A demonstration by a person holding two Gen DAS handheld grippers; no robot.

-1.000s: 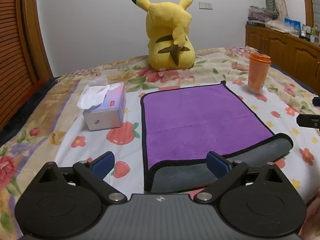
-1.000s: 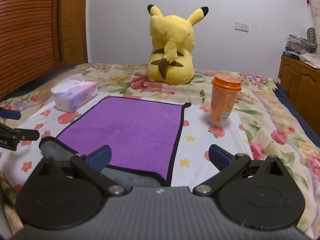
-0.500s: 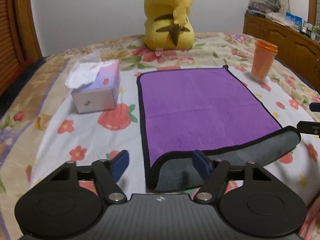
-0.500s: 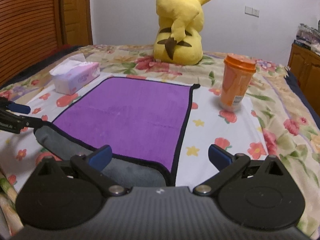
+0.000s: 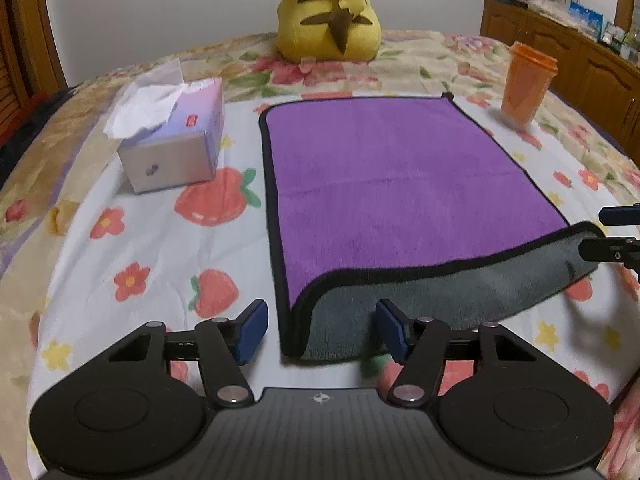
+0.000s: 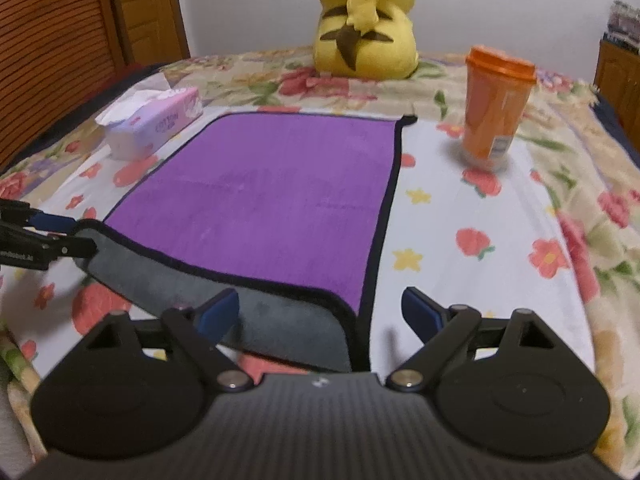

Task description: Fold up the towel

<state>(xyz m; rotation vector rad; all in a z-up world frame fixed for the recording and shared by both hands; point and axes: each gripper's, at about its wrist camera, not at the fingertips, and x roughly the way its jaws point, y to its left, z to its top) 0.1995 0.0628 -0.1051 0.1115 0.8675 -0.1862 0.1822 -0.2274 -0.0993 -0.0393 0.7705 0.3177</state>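
On the bed (image 5: 132,264), in the left wrist view, the purple towel (image 5: 392,176) lay spread flat over the flower-and-strawberry sheet, its near edge turned back so that a grey strip of underside (image 5: 440,292) showed along the front. The left claw (image 5: 320,330) was low over the towel's near left corner, its blue pads (image 5: 252,330) set well apart on either side of that corner, with nothing pinched between them. At the right border of this view the tips of the right claw (image 5: 616,236) reached the far end of the grey flap; whether they touched it could not be told. A tissue box (image 5: 176,148) stood to the left of the towel, apart from it. An orange cup (image 5: 526,84) stood upright beyond the towel's far right corner, and a yellow plush toy (image 5: 328,16) sat at the far side of the bed with its back to the camera.

In the right wrist view, the towel (image 6: 280,200) ran away from the camera with the grey flap (image 6: 224,300) across the front. The right claw (image 6: 320,314) hung over the near right corner, pads (image 6: 418,310) wide apart and gripping nothing; the left pad lay in front of the grey flap. The left claw (image 6: 60,236) appeared at the left border, level with the other end of the flap. The tissue box (image 6: 154,128) stood to the left, the orange cup (image 6: 494,104) to the right, and the plush toy (image 6: 364,24) beyond.
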